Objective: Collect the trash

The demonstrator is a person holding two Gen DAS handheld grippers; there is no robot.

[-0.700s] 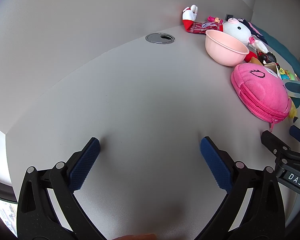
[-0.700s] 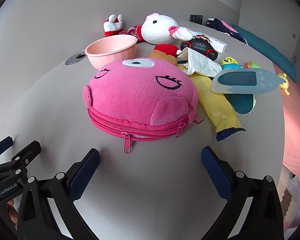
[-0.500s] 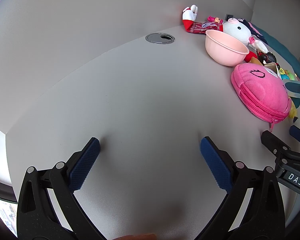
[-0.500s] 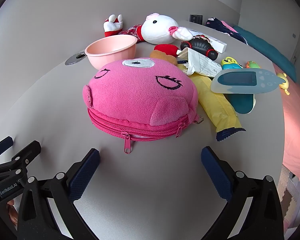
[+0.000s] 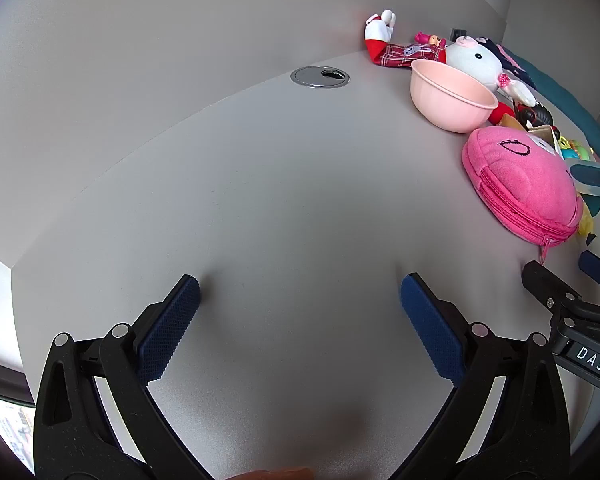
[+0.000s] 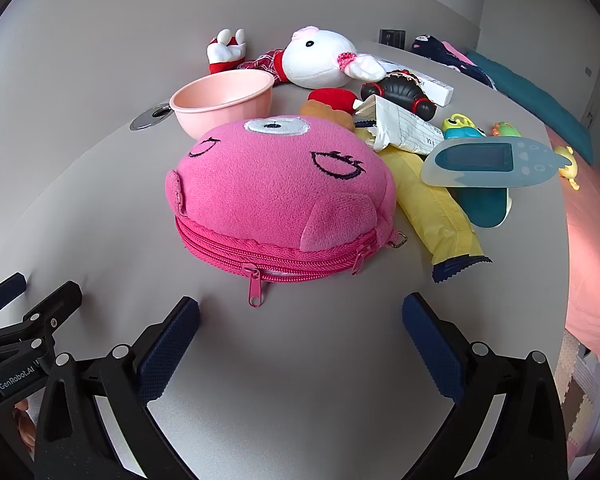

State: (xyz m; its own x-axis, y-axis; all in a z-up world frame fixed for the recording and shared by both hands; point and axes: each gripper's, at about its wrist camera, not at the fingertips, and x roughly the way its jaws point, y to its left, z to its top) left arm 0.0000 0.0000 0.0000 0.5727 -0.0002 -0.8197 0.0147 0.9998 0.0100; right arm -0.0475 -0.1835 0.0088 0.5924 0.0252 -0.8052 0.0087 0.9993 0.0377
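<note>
The left gripper [image 5: 300, 292] is held wide apart over a bare stretch of the grey surface [image 5: 284, 200], with nothing between its blue pads. The right gripper [image 6: 300, 312] is likewise spread fully, angled down at the surface just in front of a pink plush zip pouch [image 6: 276, 184], whose zip pull hangs near the gap between the fingers without being touched.

The trash is found behind and to the right of the pouch: a yellow wrapper [image 6: 436, 208] with a dark serrated end lies flat beside the pouch, and a crumpled printed paper packet [image 6: 400, 128] rests on the wrapper's far end. A translucent blue silicone piece [image 6: 488, 160] is seen lying across a teal insole-shaped item [image 6: 484, 204] just right of the wrapper.

A pink bowl [image 6: 224, 104] stands upright behind the pouch, near a metal cable grommet [image 6: 150, 118] set into the surface. Farther back, a white plush rabbit [image 6: 320, 60] in red plaid clothes is lying down, with a black and red toy [image 6: 400, 94] beside it. Small colourful toys [image 6: 462, 128] are scattered toward the right edge.
</note>
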